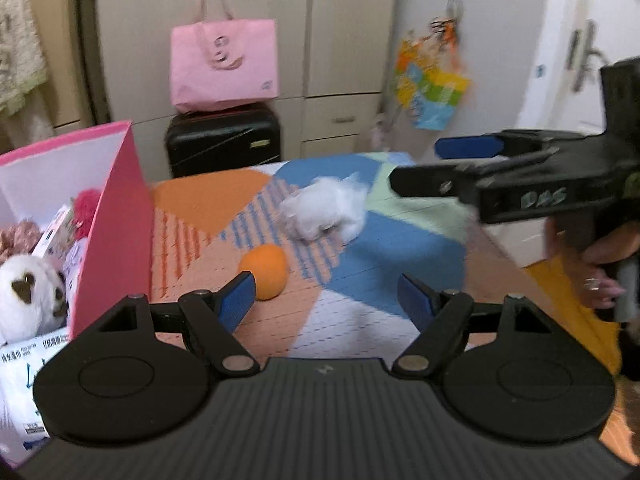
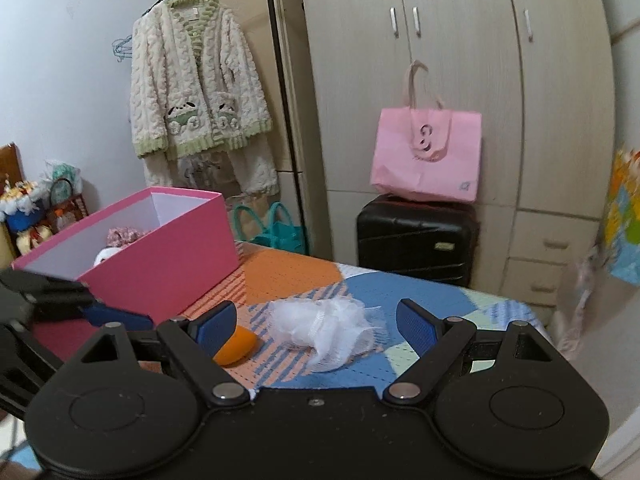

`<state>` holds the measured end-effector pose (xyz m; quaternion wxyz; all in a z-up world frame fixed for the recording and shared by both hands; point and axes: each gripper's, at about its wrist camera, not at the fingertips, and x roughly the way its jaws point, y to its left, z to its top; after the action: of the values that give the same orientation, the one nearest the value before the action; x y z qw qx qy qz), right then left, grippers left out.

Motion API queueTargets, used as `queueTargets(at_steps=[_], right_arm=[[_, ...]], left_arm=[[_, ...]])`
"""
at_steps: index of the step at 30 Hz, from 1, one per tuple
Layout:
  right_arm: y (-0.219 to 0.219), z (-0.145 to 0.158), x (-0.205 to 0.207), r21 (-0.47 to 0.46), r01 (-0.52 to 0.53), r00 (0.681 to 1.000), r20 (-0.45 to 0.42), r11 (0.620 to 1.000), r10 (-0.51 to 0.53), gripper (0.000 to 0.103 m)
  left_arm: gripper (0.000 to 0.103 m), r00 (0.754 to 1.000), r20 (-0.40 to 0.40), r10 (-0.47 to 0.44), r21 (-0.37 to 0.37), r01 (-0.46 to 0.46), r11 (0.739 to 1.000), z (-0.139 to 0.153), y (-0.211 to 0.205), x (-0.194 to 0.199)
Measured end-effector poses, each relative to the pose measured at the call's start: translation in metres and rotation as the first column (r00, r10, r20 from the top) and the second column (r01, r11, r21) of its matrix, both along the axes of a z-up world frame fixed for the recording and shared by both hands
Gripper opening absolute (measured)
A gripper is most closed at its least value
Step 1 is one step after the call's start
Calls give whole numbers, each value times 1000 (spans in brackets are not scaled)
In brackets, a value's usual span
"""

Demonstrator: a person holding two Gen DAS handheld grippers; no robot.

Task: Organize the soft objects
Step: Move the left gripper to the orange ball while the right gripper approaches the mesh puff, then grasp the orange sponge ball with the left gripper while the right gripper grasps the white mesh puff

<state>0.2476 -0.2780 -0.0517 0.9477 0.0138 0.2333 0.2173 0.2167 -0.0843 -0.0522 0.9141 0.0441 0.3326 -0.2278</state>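
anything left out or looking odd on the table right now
Two soft things lie loose on the patterned tablecloth instead of in the pink box: a white mesh puff and an orange ball beside it. The box already holds plush toys. Nothing looks spilled or damaged.

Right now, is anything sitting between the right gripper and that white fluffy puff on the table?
Nothing visible blocks it. The right gripper is open and empty, and the white mesh puff lies on the patterned cloth straight ahead between its fingers. The orange ball sits off to the puff's left, apart from it.
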Motion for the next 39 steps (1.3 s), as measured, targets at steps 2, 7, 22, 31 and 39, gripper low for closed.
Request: queueTargets(at_steps=[2,7,22,31,39], right_arm=[[1,-5,9,26,-25,999,-21,999,26,90],[8,-19,33,31,-30,998,-56,999,31,91],[13,-62,92,58,18,977,-211,998,-5,92],[27,-67,84,-18,-30,987,-159,999,27,52],[33,-64,70,-105,-9,996,-94,994,-1,29]], left_arm=[[76,1000,-1,23,20,-23,1000,-9,-3,6],[76,996,18,85,44,-86,995,-24,-7,19],[60,981,71,182,83,-188,979,-53,-13,44],[39,981,45,190,70,-192,979,-57,-12,49],[39,980,41,193,52,-195,979,-55,-8,46]])
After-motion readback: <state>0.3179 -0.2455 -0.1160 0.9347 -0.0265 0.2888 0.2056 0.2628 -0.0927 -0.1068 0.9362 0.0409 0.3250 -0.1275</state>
